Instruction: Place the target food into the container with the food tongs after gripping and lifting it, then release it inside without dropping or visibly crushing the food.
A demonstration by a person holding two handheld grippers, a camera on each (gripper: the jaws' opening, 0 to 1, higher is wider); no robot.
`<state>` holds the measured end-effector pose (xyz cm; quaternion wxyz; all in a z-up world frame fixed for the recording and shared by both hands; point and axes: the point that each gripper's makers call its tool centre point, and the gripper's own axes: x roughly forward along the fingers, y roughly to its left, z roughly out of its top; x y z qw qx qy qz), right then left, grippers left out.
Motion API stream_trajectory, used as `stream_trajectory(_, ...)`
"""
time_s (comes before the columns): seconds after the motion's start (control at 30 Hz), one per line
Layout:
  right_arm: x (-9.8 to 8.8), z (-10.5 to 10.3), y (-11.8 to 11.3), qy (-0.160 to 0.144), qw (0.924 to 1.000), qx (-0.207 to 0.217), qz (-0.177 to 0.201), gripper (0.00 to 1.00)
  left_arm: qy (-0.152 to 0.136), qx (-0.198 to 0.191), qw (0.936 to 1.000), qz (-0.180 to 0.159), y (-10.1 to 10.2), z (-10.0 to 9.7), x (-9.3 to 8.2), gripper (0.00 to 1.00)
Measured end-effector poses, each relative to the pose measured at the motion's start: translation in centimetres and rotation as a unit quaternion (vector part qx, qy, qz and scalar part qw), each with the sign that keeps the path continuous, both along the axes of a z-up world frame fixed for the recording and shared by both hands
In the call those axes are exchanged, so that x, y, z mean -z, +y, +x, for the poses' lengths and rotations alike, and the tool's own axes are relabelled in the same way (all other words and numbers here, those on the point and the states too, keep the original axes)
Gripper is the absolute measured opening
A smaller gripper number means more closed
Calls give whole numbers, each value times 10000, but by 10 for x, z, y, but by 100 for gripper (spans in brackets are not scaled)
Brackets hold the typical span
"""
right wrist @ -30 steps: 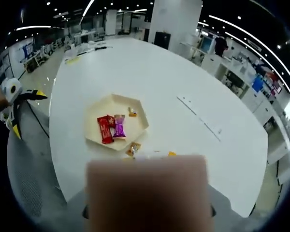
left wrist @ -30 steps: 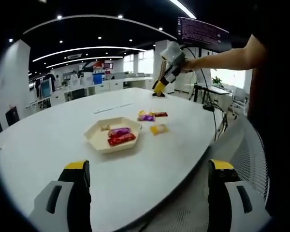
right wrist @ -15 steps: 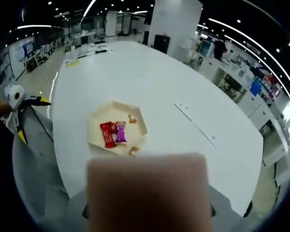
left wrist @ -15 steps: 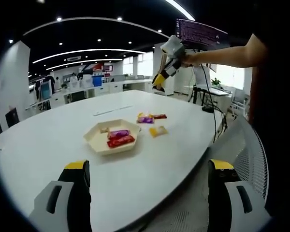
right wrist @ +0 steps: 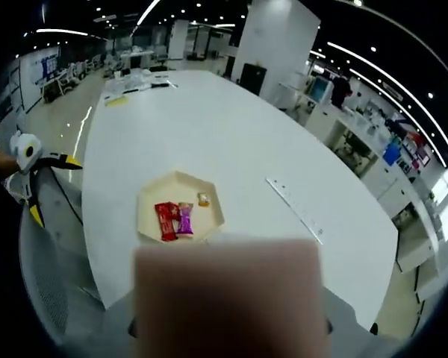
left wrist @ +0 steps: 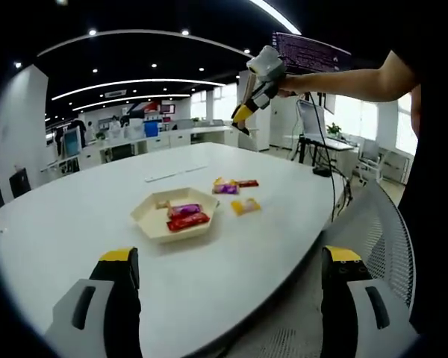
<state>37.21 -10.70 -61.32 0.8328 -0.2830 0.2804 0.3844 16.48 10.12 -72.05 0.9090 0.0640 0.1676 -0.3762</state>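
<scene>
my left claw (left wrist: 224, 298) sits low at the near edge of the desk (left wrist: 75, 216) with its jaws spread wide and nothing between them. my right claw (left wrist: 243, 115) is raised high above the far side of the desk; whether it is open or closed i cannot tell, since a blurred block hides its jaws in the right gripper view.

the loose food lies on the desk just beyond the container: a yellow snack (left wrist: 245, 206) nearest the tray, then a purple packet (left wrist: 225, 188) and a red one (left wrist: 247, 183) a little farther off. the hexagonal tray (left wrist: 151, 224) already holds a red bar (left wrist: 188, 221), a purple bar (left wrist: 184, 209) and a small yellowish piece (right wrist: 203, 199).

i judge this the gap between placements, with neither claw near the food. i see no tongs. next i'd need to bring a claw down over one loose snack, most likely the yellow one, and close gently enough to lift without squashing it.
</scene>
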Motion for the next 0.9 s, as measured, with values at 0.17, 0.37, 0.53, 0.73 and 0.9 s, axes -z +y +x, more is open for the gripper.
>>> stream_trajectory(0.17, -11, 2, 9, -93, 9999, -92, -10, 19, -15, -13, 10000, -14, 0, 0, 0, 99)
stream_trajectory(0.37, -25, 4, 22, -213, 9995, -232, -21, 19, -23, -10, 10000, -22, 0, 1, -1, 99)
stream_trajectory(0.53, -33, 8, 38, -289, 9989, -369, 12, 19, -36, -33, 10000, -29, 0, 1, -1, 99)
stream_trajectory(0.73, -37, 13, 60, -351, 9978, -553, 37, 19, -41, -46, 10000, -12, 0, 1, -1, 99)
stream_trajectory(0.9, -40, 18, 74, -382, 9970, -667, 43, 19, -53, -86, 9999, -38, 1, 3, -2, 99)
